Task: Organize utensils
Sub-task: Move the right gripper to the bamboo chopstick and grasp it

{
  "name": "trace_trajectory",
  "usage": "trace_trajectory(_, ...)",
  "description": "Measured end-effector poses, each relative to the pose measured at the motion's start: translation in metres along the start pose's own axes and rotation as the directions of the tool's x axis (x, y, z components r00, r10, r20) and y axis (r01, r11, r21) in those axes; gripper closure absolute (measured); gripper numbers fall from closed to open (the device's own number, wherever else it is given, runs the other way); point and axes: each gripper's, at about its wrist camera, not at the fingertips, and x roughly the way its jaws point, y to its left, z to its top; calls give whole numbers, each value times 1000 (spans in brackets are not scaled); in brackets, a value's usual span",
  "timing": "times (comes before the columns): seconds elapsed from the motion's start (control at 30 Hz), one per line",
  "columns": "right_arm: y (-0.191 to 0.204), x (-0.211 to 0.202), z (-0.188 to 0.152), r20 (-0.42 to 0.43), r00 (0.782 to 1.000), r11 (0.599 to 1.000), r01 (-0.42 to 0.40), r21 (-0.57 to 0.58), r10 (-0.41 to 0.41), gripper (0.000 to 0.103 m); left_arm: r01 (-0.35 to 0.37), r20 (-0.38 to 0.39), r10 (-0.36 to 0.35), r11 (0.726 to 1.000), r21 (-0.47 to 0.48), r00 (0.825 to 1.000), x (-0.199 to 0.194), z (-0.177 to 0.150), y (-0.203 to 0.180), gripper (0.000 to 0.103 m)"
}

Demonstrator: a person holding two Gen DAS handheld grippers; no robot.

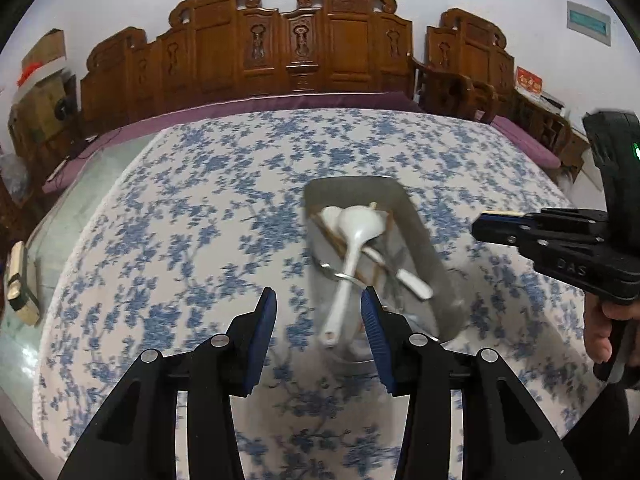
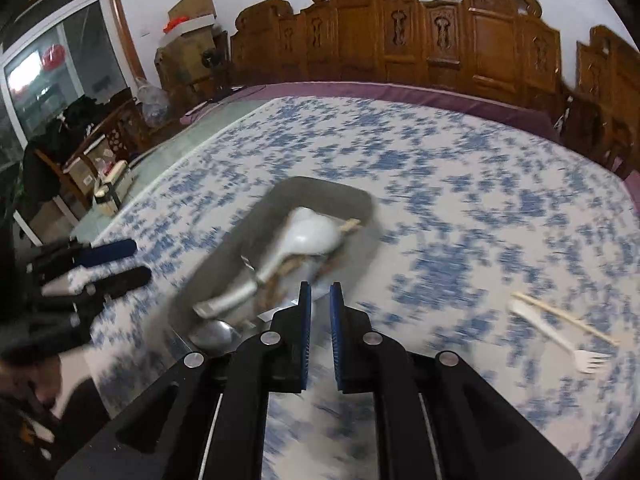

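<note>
A grey metal tray (image 1: pixel 424 224) sits on the blue-flowered tablecloth (image 1: pixel 180 240) and holds white ceramic spoons (image 1: pixel 352 236), metal spoons (image 1: pixel 416 284) and chopsticks. My left gripper (image 1: pixel 318 300) is open and empty, just above the tray's near end. My right gripper (image 2: pixel 320 292) has its jaws a narrow gap apart with nothing between them, at the near end of the tray (image 2: pixel 360 200). It also shows at the right of the left wrist view (image 1: pixel 496 224). A white plastic fork (image 2: pixel 560 340) and a chopstick (image 2: pixel 568 320) lie on the cloth to the right.
Carved wooden benches (image 1: pixel 280 48) with purple cushions stand beyond the table's far edge. A small cream box (image 1: pixel 18 280) lies on the glass at the left. Cardboard boxes (image 2: pixel 192 12) and a chair (image 2: pixel 100 140) stand at the far left.
</note>
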Motion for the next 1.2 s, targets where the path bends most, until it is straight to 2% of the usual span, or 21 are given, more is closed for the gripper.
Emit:
trace_trajectory(0.2, -53, -31, -18, -1, 996, 996, 92, -18, -92, 89, 47, -2, -47, 999, 16, 999, 9, 6, -38, 61)
trace_trajectory(0.23, -63, -36, -21, -2, 994, 993, 111, -33, -111, 78, 55, -3, -55, 998, 20, 998, 10, 6, -44, 58)
trace_trajectory(0.27, -70, -39, -24, -2, 992, 991, 128, -42, -128, 68, 61, -2, -61, 998, 25, 998, 12, 7, -54, 43)
trace_trajectory(0.3, -78, -43, -27, -3, 990, 989, 142, -46, -142, 68, 64, 4, -64, 998, 27, 998, 12, 7, -60, 36)
trace_trajectory(0.53, -142, -48, -43, -39, 978, 978, 205, -45, -207, 68, 124, 9, -125, 991, 39, 992, 20, 13, -104, 34)
trace_trajectory(0.87, -220, -18, -51, -151, 952, 964, 265, -26, -266, 68, 176, -15, -175, 982, 74, 984, 35, 20, -144, 34)
trace_trajectory(1.2, -246, 14, -44, -218, 945, 969, 236, -67, -245, 68, 194, -47, -191, 977, 90, 981, 55, 28, -160, 34)
